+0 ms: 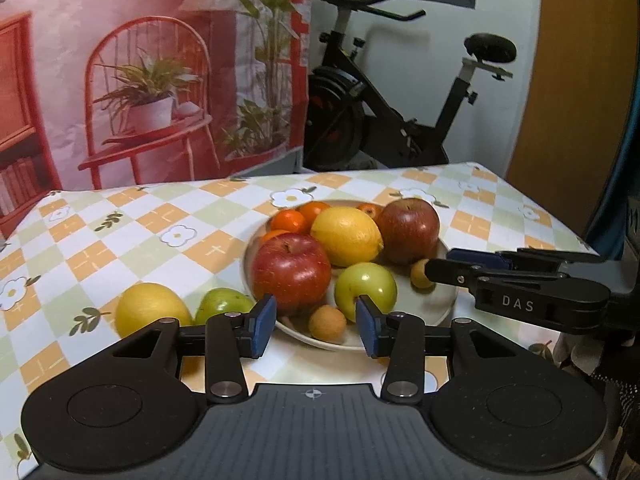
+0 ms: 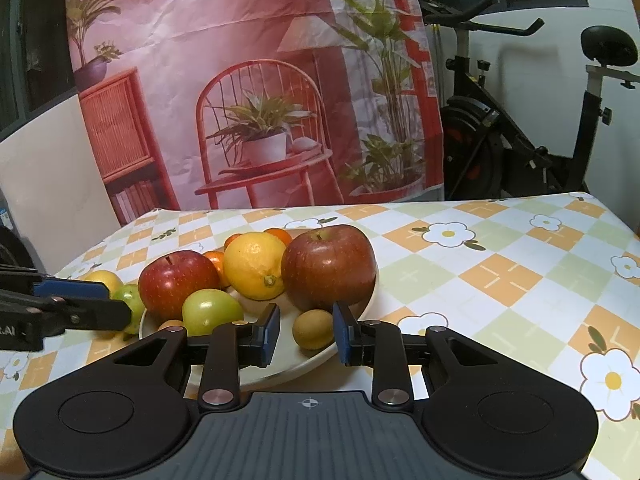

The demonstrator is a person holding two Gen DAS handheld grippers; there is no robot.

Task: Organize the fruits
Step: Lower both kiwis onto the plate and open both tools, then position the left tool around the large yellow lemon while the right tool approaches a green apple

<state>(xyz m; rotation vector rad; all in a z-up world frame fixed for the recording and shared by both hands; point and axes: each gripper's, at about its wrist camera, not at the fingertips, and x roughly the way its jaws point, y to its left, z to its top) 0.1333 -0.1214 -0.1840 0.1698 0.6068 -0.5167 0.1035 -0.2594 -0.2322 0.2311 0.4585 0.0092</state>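
- The left tongs (image 1: 316,326) are spread, blue pads apart with nothing between them; they hang over the near rim of the plate (image 1: 448,312).
- Just past their gap sits a small tan fruit (image 1: 327,323), with a green apple (image 1: 365,286) beyond the right pad and a red apple (image 1: 291,271) beyond the left pad.
- Left of the left tongs, off the plate on the checked tabletop (image 1: 120,240), lie 2 fruits — a yellow lemon (image 1: 152,310) and a second green apple (image 1: 222,305), close beside each other.
- The right tongs (image 2: 306,334) are also spread and hold nothing; a small brownish fruit (image 2: 313,329) lies on the plate in line with their gap.
- Farther off, a darker red apple (image 2: 329,266) rises beyond the right pad, a lemon on the plate (image 2: 256,265) beyond the left.
- Behind these, oranges (image 1: 289,221) fill the plate's far side.
- Farthest back — a printed backdrop (image 2: 248,80) and an exercise bike (image 1: 384,92).
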